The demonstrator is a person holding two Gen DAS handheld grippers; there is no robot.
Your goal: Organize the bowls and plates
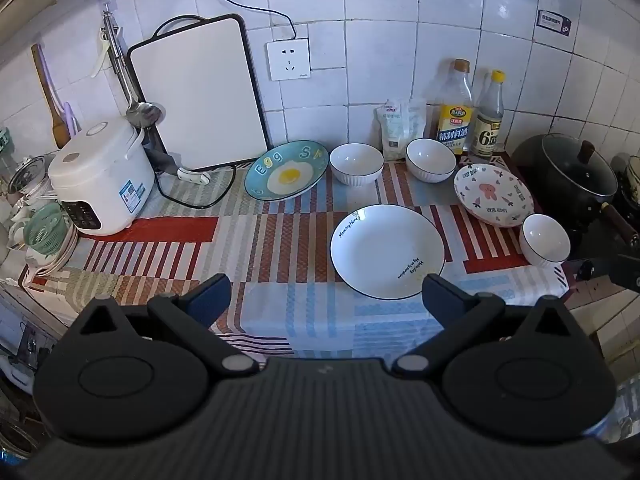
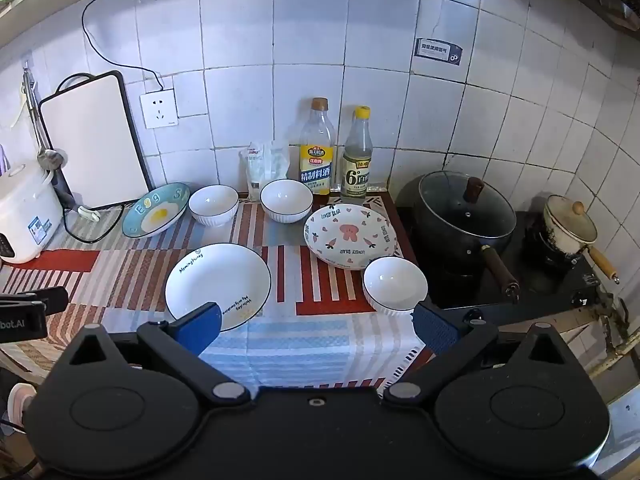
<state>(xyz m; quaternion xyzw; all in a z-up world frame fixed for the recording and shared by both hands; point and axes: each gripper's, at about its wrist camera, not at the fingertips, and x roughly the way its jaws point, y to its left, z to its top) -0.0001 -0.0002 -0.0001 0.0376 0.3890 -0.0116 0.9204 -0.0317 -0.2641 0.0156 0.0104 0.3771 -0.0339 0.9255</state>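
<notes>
**3 plates and 3 bowls spread on the cloth, both grippers released above them**

The left gripper (image 1: 326,290) hangs at the lower centre of its view with its jaws spread wide and nothing between them. The right gripper (image 2: 318,320) sits the same way at the bottom of its own view, released and empty.

On the striped cloth (image 1: 280,312) lie 3 plates. The white plate (image 1: 387,251) is nearest, just above the left gripper's right finger in the picture. The egg plate (image 1: 286,175) leans tilted at centre left, near the foot of the cutting board (image 1: 200,96) that stands against the tiled wall. The rabbit plate (image 1: 494,194) sits at the right.

3 white bowls stand upright and apart: the left bowl (image 1: 357,163) just beside the egg plate, the middle bowl (image 1: 431,159) in front of the bottles, and the right bowl (image 1: 545,240) touching or almost touching the rabbit plate's lower edge, at the cloth's right end.

Around them: a rice cooker (image 1: 100,176) at the left with its cord (image 1: 192,202) trailing across the cloth toward the egg plate, 2 bottles (image 1: 470,112) and a bag (image 1: 400,128) along the wall, and a black pot (image 2: 466,216) with a glass lid on the stove just right of the right bowl. A small cream pot (image 2: 568,226) stands farther right.
</notes>
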